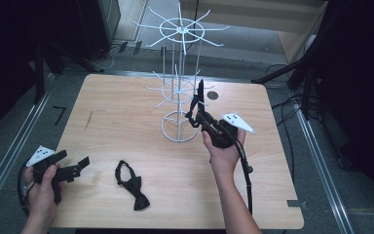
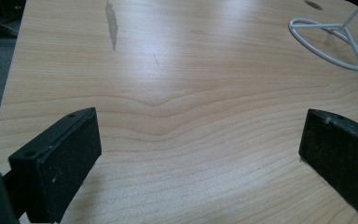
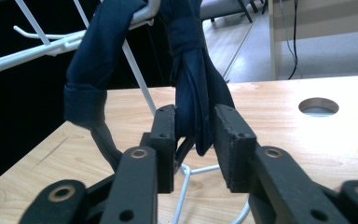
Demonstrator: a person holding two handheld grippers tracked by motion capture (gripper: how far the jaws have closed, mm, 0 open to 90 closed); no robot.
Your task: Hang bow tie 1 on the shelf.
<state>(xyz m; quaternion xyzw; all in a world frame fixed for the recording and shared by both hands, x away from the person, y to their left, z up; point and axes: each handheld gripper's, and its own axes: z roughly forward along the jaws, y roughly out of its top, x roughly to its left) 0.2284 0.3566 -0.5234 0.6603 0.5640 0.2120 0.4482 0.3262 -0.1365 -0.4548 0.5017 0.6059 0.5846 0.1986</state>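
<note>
Currently, a dark bow tie (image 3: 193,93) is draped over an arm of the white wire rack (image 1: 179,87) right of centre in the high view, and it is seen between the parted pads of the right gripper (image 3: 195,140), which are not pressed on it. At lower left, the left gripper (image 2: 200,154) is held wide apart above the worktop (image 1: 126,117), while a 2nd bow tie (image 1: 132,185) is seen lying at lower centre.

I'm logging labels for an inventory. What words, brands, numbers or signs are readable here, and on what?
None: no text shows on the table, the white wire rack, the bow tie lying on the table or the dark tie hanging on the rack.
The grey plate on the right gripper bears only dots.
</note>
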